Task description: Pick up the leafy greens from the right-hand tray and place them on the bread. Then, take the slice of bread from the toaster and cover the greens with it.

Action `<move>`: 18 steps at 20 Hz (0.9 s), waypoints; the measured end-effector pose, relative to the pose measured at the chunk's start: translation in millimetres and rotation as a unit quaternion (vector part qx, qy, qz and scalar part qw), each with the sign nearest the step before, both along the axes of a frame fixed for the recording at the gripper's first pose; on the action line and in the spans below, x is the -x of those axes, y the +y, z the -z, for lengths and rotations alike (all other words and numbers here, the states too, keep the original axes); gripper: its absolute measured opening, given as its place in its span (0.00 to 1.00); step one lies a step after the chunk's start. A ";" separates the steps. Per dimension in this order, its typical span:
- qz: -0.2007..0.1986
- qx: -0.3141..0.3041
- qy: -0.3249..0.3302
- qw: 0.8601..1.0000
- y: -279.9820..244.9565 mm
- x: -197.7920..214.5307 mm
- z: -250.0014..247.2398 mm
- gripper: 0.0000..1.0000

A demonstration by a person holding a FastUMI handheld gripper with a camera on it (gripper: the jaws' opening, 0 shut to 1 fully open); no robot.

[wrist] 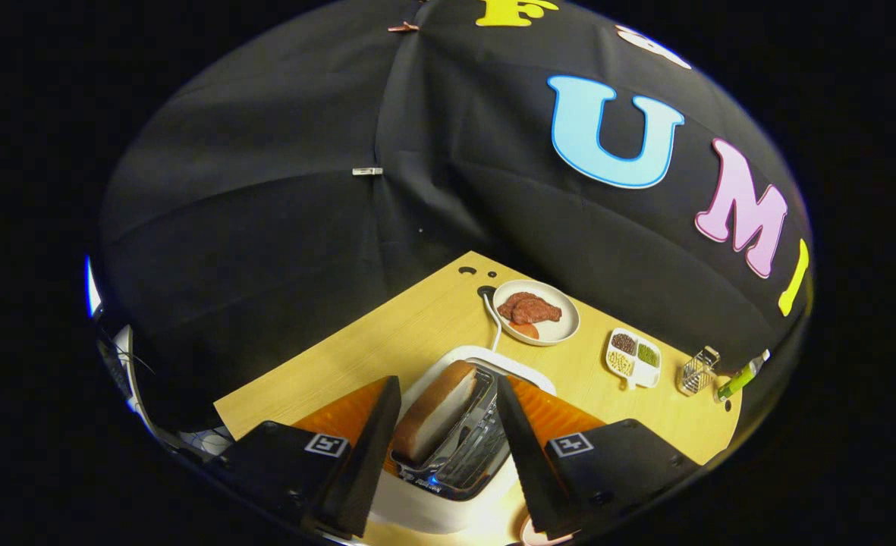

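Tool (448, 425) fingers wide, straddling bread (434, 413) (toaster (485, 455) wall close).

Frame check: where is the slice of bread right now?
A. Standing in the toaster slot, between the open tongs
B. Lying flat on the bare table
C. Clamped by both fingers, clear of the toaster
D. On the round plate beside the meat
A: the slice of bread stands in the toaster, with the tongs open either side, not pressing it.

Plate of meat (536, 312), divided seed dish (634, 357), wire basket (696, 371) on wooden table (387, 341)
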State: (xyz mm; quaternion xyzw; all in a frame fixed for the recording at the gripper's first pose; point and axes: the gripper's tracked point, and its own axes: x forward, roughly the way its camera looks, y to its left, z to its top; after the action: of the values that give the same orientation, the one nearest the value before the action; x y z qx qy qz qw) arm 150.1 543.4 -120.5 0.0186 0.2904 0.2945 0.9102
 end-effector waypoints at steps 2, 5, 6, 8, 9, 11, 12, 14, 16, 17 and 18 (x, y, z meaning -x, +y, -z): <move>0.008 -0.005 0.031 0.999 3.9 -0.7 11.9 0.65; 0.021 -0.028 0.065 0.997 3.9 0.7 18.6 0.29; 0.025 -0.034 0.072 0.997 2.5 1.0 18.4 0.17; 0.026 -0.052 0.085 0.995 -2.7 4.5 12.3 0.11; 0.030 -0.066 0.079 0.994 -7.6 3.3 2.4 0.11; 0.048 -0.096 0.065 0.992 -23.4 -0.2 -21.9 0.11; 0.054 -0.111 0.062 0.990 -30.9 0.3 -30.9 0.11; 0.059 -0.135 0.041 0.988 -49.4 -1.3 -56.4 0.10; 0.061 -0.137 0.004 0.989 -75.1 -1.5 -80.4 0.11; 0.064 -0.138 -0.009 0.988 -90.6 0.1 -89.6 0.10; 0.069 -0.143 -0.019 0.987 -105.4 4.1 -96.3 0.11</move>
State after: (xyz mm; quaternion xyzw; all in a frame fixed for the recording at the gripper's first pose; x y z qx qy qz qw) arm 146.0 438.0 -24.2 0.1630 0.2257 0.2703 0.9216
